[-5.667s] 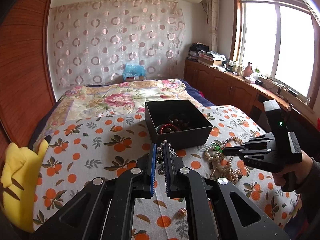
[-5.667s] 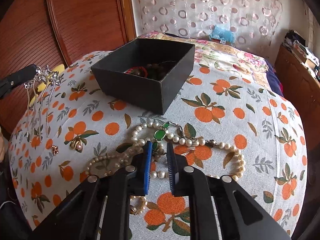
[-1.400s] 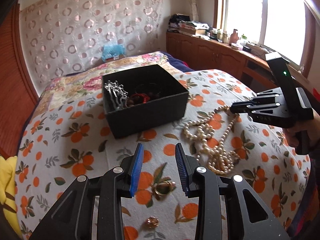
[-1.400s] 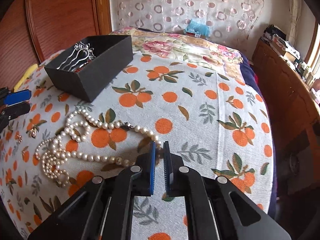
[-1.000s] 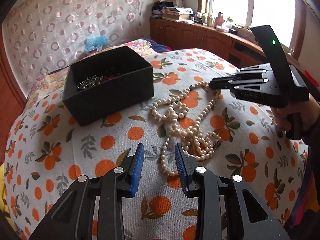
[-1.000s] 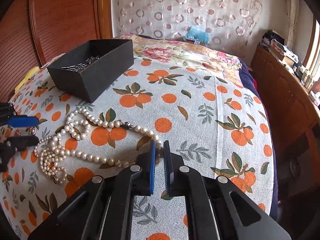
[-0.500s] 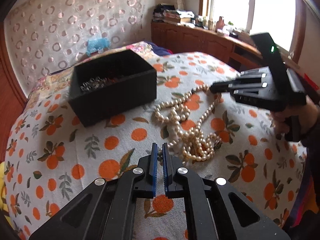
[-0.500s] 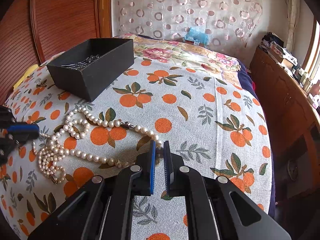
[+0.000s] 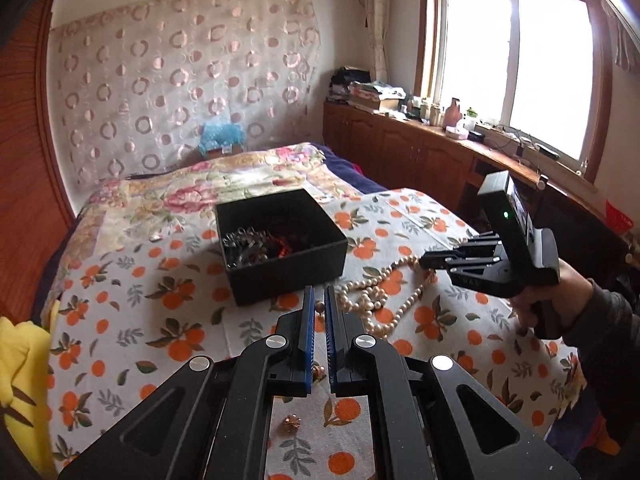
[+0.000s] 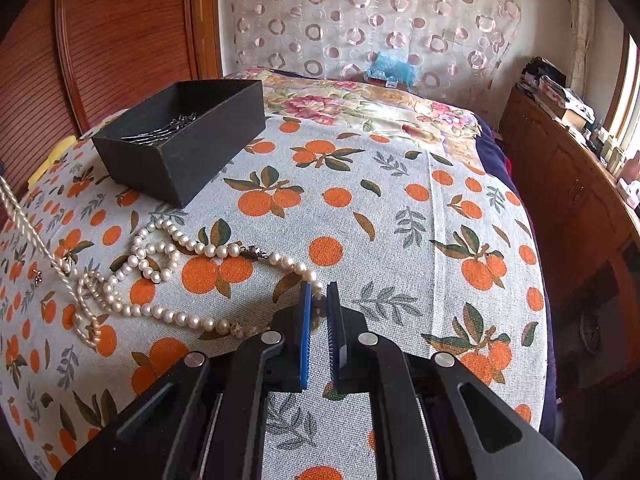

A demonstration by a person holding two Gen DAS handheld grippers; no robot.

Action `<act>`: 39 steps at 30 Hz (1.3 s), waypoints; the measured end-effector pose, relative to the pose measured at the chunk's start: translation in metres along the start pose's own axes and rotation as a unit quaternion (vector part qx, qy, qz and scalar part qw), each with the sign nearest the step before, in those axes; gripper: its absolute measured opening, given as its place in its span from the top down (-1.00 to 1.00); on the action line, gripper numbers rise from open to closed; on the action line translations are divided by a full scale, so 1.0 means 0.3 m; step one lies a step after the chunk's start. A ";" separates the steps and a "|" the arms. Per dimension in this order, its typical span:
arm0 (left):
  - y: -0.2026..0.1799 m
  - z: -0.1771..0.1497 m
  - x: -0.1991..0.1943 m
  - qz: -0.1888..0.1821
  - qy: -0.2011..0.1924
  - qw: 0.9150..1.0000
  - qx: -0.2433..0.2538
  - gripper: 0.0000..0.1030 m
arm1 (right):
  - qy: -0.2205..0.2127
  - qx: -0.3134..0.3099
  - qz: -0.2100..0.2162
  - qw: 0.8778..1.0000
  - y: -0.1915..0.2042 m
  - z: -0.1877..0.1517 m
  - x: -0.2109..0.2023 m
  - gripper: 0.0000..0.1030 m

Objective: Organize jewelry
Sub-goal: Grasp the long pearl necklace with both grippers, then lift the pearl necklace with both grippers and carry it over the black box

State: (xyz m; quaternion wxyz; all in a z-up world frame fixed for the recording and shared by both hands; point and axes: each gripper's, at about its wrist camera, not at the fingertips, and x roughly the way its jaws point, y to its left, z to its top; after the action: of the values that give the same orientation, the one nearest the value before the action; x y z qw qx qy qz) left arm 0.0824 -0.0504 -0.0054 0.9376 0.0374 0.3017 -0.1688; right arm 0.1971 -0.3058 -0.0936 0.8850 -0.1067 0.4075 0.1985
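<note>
Pearl necklace (image 10: 160,264): one long strand, coiled on the orange-print cloth (image 10: 400,208) over the bed; one black box (image 10: 180,140) beyond it on the same cloth, holding one silver hair comb (image 9: 244,244) and some dark red beads; two small gold pieces loose on the cloth, one of them (image 9: 291,422) below the left gripper (image 9: 317,300); two grippers in all.

Right wrist view alone shows part of the strand drawn taut, slanting up off the cloth to the frame's left edge (image 10: 24,220), and a pearl pinched between the right gripper's (image 10: 318,296) closed pads; left wrist view alone shows the window, the hand (image 9: 540,300) on the right gripper, a yellow object (image 9: 20,360) at left.

Left gripper: closed, something small and dark at its tips, what it is I cannot tell; a second ago its pads stood apart over the pearls, since then it has shut and risen; right gripper unchanged.
</note>
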 end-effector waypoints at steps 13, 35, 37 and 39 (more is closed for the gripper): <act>0.033 0.116 -0.170 0.017 -0.058 0.998 0.007 0.92 | -0.101 -0.024 0.028 0.994 0.146 0.169 -0.274 0.84; 0.092 0.369 -0.200 0.027 -0.104 0.994 0.012 0.92 | -0.180 -0.044 0.075 0.980 0.218 0.414 -0.507 0.84; 0.099 0.397 -0.194 0.027 -0.105 0.994 0.013 0.92 | -0.187 -0.049 0.080 0.978 0.218 0.452 -0.526 0.84; 0.109 0.435 -0.181 0.028 -0.106 0.994 0.012 0.92 | -0.193 -0.053 0.083 0.976 0.211 0.482 -0.542 0.84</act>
State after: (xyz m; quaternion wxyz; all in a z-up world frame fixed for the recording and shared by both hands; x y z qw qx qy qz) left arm 0.1244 -0.0262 0.1315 0.9681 0.0388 0.1975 -0.1492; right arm 0.1718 -0.2411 0.1221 0.9204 -0.0792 0.2257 0.3092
